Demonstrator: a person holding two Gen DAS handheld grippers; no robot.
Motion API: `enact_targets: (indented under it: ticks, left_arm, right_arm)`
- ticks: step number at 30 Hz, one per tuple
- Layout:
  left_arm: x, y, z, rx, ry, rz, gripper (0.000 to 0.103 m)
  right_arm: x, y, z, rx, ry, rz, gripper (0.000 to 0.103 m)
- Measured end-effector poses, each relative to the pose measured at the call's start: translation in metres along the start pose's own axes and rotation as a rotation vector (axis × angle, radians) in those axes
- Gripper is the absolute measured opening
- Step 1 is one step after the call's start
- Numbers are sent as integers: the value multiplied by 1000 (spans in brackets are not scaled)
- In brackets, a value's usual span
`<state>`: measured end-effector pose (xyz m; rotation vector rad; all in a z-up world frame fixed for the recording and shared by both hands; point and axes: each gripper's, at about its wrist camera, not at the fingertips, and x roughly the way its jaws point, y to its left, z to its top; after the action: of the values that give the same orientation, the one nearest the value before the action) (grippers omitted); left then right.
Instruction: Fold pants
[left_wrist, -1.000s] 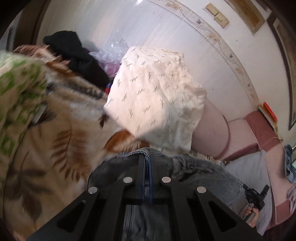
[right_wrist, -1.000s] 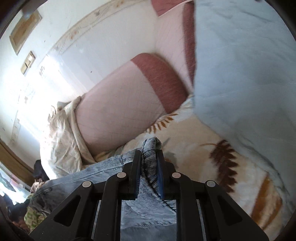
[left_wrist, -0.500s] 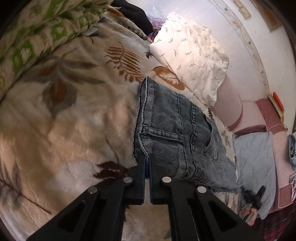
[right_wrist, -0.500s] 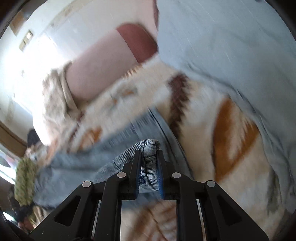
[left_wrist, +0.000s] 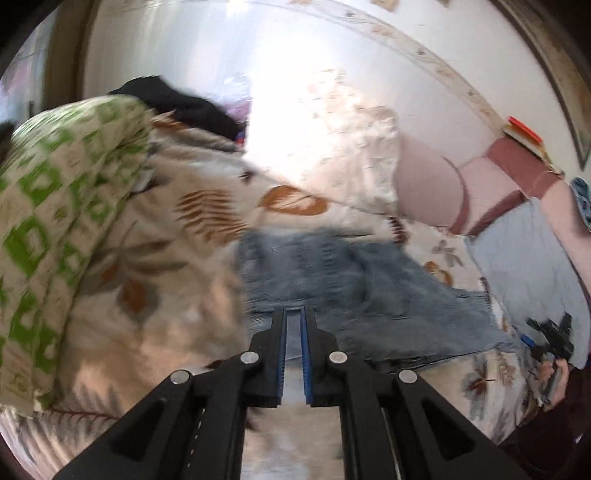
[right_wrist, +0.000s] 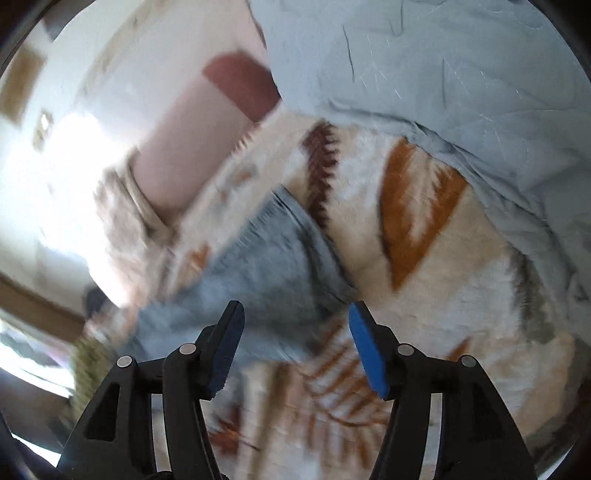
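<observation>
The blue denim pants (left_wrist: 354, 288) lie flat and folded on the leaf-print blanket (left_wrist: 166, 295). They also show in the right wrist view (right_wrist: 266, 273), blurred. My left gripper (left_wrist: 293, 314) hovers at the near edge of the pants, its jaws slightly apart with a narrow gap and no cloth between them. My right gripper (right_wrist: 295, 314) is wide open and empty, just above the near corner of the pants. The right gripper also shows in the left wrist view (left_wrist: 550, 336), held in a hand at the right.
A green-patterned quilt (left_wrist: 55, 221) is piled at the left. A white floral pillow (left_wrist: 351, 147) and pink pillows (left_wrist: 432, 192) lie beyond the pants. A light blue cover (right_wrist: 443, 74) lies to the right. Black clothes (left_wrist: 177, 103) sit at the back left.
Both grippers have let go of the pants, which now lie on the blanket. The right jaws opened wide, the left jaws parted slightly. Both views are tilting up, with motion blur.
</observation>
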<state>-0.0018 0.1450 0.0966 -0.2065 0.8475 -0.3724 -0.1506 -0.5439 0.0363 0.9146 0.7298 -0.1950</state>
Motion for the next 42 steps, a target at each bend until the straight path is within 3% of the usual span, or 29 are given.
enact_targets:
  ticks: [5,7,14,20,22,25,27,35,39,41,42]
  left_arm:
    - [22,-35,4,58,11,-32,10]
    - [37,-35,1,40,36,-39,10]
    - [65,-18,-16,-9,78,-37,10]
    - [76,-8,-22,-40,100,-30,10]
    - [78,-6,-24,-48,105,-28,10]
    - [80,-4,-25,-60,106,-25,10]
    - [80,-3,-26,-64,108,-23,10]
    - [82,-3,-26,-72,106,-5,13]
    - [85,-7,-28,-78,113,-3,20]
    - [84,-9,-29,-74,112,0,22]
    - [83,-11,-29,-71,110,-1,25]
  right_arm:
    - [36,20,29,-8,29,16,59]
    - [61,22,41,-10,84,22,50]
    - [125,16,50,-94,215,-209,42]
    - [134,22,42,-178,239,-254,42]
    - [138,22,42,-197,256,-290,28]
    - [138,25,45,-236,266,-330,16]
    - [135,30,49,-237,253,-322,15]
    - [128,66,86,-241,24,-278,14]
    - [162,56,86,-240,50,-353,15]
    - [172,42,82,-216,76,-362,22]
    - [167,39,79,-212,47,-360,32]
